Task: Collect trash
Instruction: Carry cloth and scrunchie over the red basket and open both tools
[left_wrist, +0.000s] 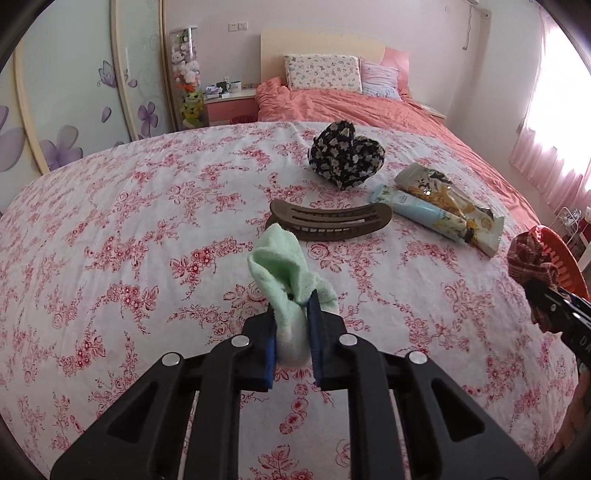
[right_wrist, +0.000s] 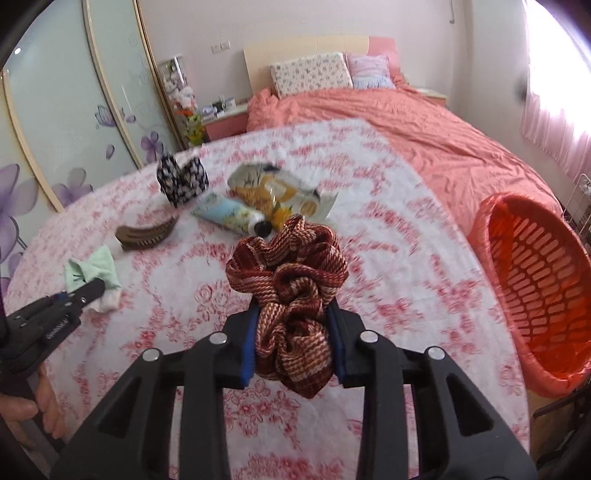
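My left gripper (left_wrist: 291, 314) is shut on a crumpled mint-green cloth (left_wrist: 284, 273) and holds it above the floral bed sheet; it also shows in the right wrist view (right_wrist: 92, 288). My right gripper (right_wrist: 293, 325) is shut on a red-brown woven scrunchie (right_wrist: 291, 280), seen too in the left wrist view (left_wrist: 532, 266). On the sheet lie a brown hair clip (left_wrist: 332, 221), a black floral scrunchie (left_wrist: 343, 155), a light blue tube (left_wrist: 417, 210) and a snack wrapper (left_wrist: 454, 206). An orange mesh basket (right_wrist: 535, 273) stands at the bed's right edge.
The floral sheet (left_wrist: 147, 240) covers the near part of the bed; a coral duvet (right_wrist: 406, 125) and pillows (left_wrist: 321, 72) lie beyond. A wardrobe with purple flowers (left_wrist: 74, 110) stands left. A pink nightstand (left_wrist: 229, 103) and curtains (left_wrist: 554, 147) are farther back.
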